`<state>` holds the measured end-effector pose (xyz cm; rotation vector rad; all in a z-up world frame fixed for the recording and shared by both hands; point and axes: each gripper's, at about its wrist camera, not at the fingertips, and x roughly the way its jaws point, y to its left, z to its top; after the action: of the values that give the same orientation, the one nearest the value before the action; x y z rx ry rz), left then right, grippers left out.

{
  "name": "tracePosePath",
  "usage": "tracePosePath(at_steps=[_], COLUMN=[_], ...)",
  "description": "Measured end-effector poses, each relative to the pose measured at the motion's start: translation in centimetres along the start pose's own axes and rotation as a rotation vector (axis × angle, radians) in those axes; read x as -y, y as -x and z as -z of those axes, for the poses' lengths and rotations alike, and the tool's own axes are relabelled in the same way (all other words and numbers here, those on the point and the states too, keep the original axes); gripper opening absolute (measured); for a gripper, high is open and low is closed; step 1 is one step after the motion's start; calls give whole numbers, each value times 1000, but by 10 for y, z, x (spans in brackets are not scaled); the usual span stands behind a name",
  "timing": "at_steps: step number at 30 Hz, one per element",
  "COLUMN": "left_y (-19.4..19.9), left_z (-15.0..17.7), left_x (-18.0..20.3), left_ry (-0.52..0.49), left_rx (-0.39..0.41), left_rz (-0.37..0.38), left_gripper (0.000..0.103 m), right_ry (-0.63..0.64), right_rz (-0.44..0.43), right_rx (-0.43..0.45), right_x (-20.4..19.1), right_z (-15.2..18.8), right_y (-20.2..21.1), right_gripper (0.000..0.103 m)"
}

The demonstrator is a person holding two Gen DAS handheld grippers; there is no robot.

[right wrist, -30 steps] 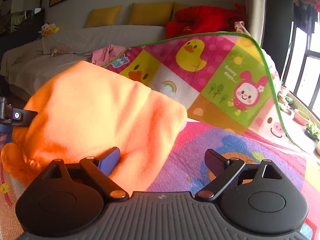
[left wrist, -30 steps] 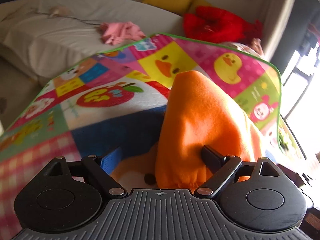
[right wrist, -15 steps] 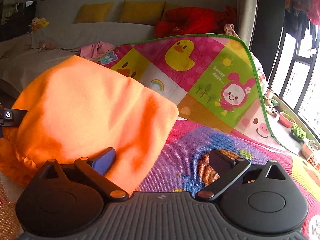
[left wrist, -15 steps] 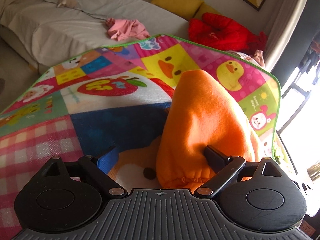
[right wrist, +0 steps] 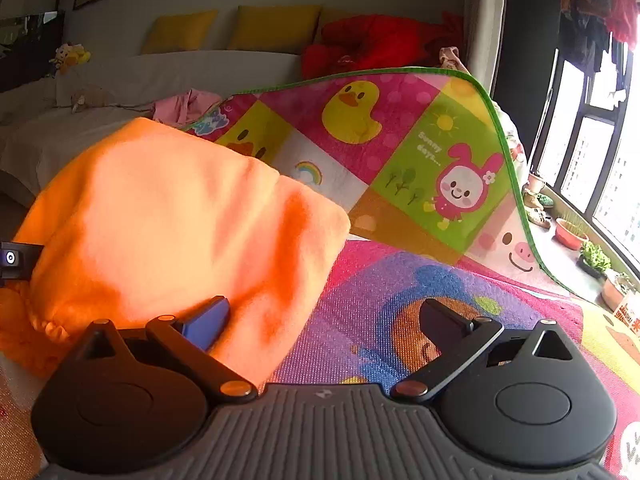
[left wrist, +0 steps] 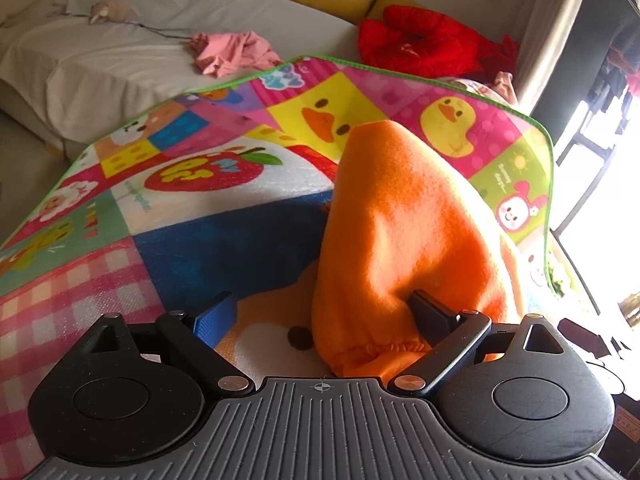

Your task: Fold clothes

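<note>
We see a plain orange garment (left wrist: 408, 216) on a green-edged cartoon patchwork mat (left wrist: 224, 168); behind, perhaps clothing, a red heap (right wrist: 372, 46).

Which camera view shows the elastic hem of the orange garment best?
The left wrist view. There the gathered hem lies close to the camera, between the open left tongs. The right wrist view shows mostly the flat side of the orange garment; only a ruffled bit of hem shows at its left edge.
</note>
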<state>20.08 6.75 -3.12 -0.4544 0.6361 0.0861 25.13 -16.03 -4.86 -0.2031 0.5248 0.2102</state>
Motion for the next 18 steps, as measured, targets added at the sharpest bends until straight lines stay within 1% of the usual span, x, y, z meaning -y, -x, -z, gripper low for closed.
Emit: tracePosePath(at_steps=[5, 9, 12, 15, 18], left_y=[0, 5, 13, 25, 38], left_z=[-2, -2, -2, -3, -10], left_x=[3, 8, 14, 13, 11], left_ry=[-30, -69, -86, -75, -68], left_rx=[-38, -76, -77, -84, -63], left_rz=[63, 101, 102, 115, 106], left_gripper=[92, 91, 91, 92, 93], right_ry=[-97, -190, -215, -217, -222], right_rz=[-30, -73, -93, -105, -122], right_rx=[-4, -32, -41, -30, -12], right_x=[17, 34, 40, 40, 42], right_z=[0, 2, 3, 4, 5], right_y=[0, -3, -5, -3, 1], right_gripper=[101, 101, 102, 102, 102])
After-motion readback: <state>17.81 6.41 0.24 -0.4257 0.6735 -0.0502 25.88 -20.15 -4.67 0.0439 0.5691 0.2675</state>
